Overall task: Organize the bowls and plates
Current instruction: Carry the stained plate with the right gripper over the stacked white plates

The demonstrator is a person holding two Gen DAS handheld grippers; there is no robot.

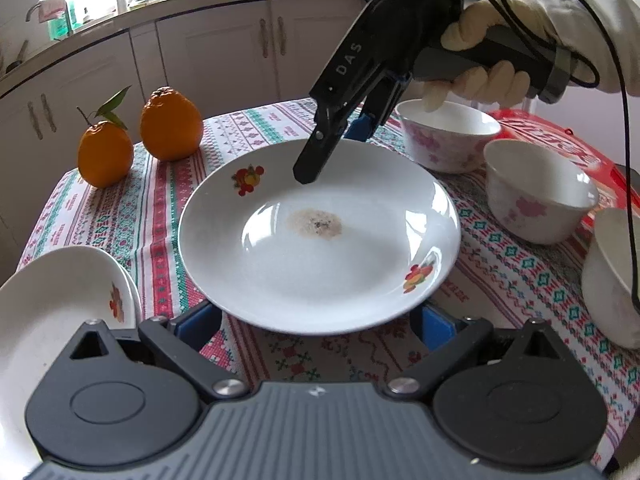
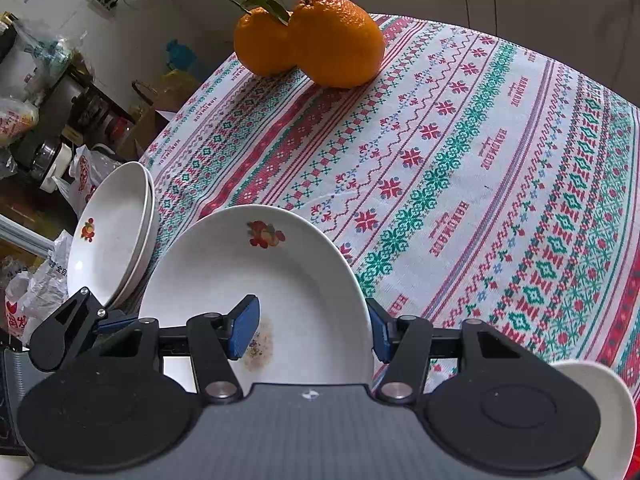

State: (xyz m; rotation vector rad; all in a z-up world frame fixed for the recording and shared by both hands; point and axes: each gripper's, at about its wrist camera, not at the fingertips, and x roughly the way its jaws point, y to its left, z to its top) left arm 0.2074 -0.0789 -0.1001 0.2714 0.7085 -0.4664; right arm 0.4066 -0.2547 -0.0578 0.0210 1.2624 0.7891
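A white plate (image 1: 320,240) with fruit decals and a brown stain lies on the patterned tablecloth. It also shows in the right wrist view (image 2: 280,280). My right gripper (image 1: 336,148) straddles its far rim, jaws open, one finger over the plate and one outside the rim; in its own view the gripper (image 2: 312,328) has the rim between its pads. My left gripper (image 1: 316,320) is open at the plate's near rim, which hides its fingertips. A stack of two similar plates (image 1: 60,300) sits at the left table edge, and also shows in the right wrist view (image 2: 112,236). Three white floral bowls (image 1: 448,136) (image 1: 540,192) (image 1: 616,276) stand right.
Two oranges (image 1: 140,136) stand at the table's far left, also shown in the right wrist view (image 2: 312,40). A red package (image 1: 560,140) lies behind the bowls. Kitchen cabinets (image 1: 220,48) run behind the table. The tablecloth (image 2: 480,160) stretches beyond the plate.
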